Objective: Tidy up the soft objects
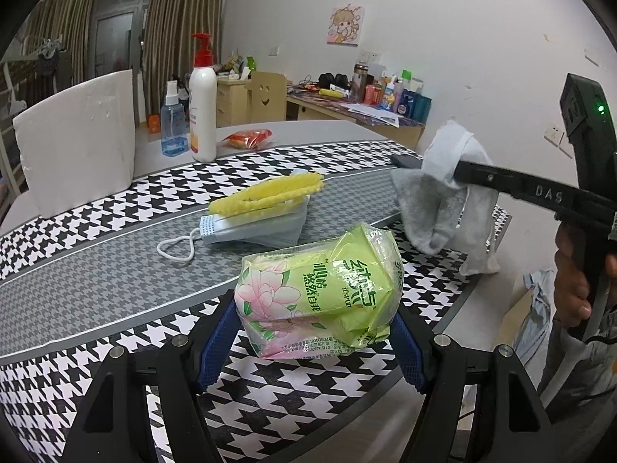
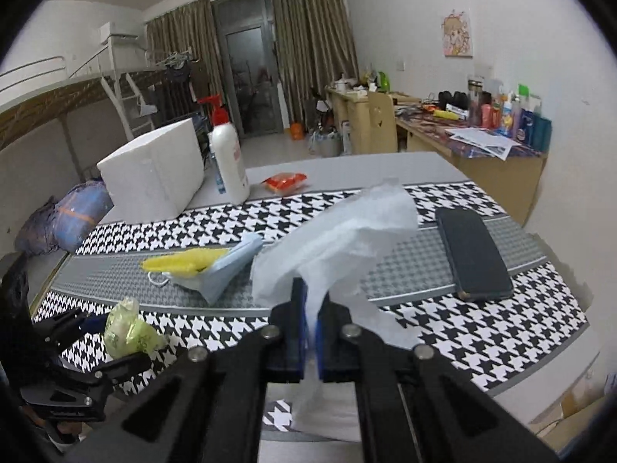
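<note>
My left gripper (image 1: 314, 308) is shut on a green tissue pack (image 1: 320, 289) and holds it just above the houndstooth table runner (image 1: 96, 239). The pack also shows in the right wrist view (image 2: 131, 332). My right gripper (image 2: 311, 308) is shut on a pale grey cloth (image 2: 339, 231), held above the table; from the left wrist view the cloth (image 1: 443, 200) hangs at the right. A stack of blue face masks (image 1: 262, 227) with a yellow fuzzy item (image 1: 266, 193) on top lies mid-runner, also in the right wrist view (image 2: 219, 270).
A black phone (image 2: 474, 254) lies on the runner at the right. A white foam box (image 1: 77, 142), a lotion pump bottle (image 1: 202, 108), a blue spray bottle (image 1: 173, 127) and a red snack packet (image 1: 248, 138) stand at the back. A cluttered desk (image 2: 482, 139) is behind.
</note>
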Tool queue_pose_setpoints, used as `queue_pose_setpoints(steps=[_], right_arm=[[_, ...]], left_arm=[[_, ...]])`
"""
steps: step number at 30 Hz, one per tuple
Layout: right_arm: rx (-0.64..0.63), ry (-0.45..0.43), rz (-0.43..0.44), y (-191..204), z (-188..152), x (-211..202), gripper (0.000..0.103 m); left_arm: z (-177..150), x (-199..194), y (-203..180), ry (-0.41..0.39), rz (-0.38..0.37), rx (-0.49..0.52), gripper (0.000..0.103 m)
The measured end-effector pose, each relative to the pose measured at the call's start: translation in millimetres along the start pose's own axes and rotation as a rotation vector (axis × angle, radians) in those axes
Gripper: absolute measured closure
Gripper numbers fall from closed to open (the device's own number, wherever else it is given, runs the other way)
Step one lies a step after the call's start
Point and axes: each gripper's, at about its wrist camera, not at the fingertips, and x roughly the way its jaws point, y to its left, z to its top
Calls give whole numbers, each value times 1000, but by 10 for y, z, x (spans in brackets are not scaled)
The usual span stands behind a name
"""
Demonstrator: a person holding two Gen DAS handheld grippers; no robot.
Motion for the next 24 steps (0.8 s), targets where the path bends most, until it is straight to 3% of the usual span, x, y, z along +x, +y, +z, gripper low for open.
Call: queue_pose_setpoints(steps=[4, 8, 10, 14, 16, 18, 24], right_arm=[[-29, 43, 15, 58, -90, 129, 94], [-35, 60, -25, 23, -179, 135, 93], [-24, 68, -38, -32, -228, 109, 77], [9, 78, -86, -167, -364, 44, 65], [29, 85, -95, -217, -413, 21, 54], [46, 87, -107, -251, -474, 3, 35], [101, 156, -113, -299, -646, 116, 33]], left_arm=[[-5, 3, 1, 3, 5, -3, 30], [-6, -6, -11, 4, 6, -1, 30], [-5, -7, -18, 2, 5, 2, 30], [1, 32, -30, 12, -6, 5, 30], [1, 58, -51, 17, -11, 11, 30], [-1, 81, -70, 22, -18, 18, 30], [-2, 110, -109, 33, -23, 33, 30]])
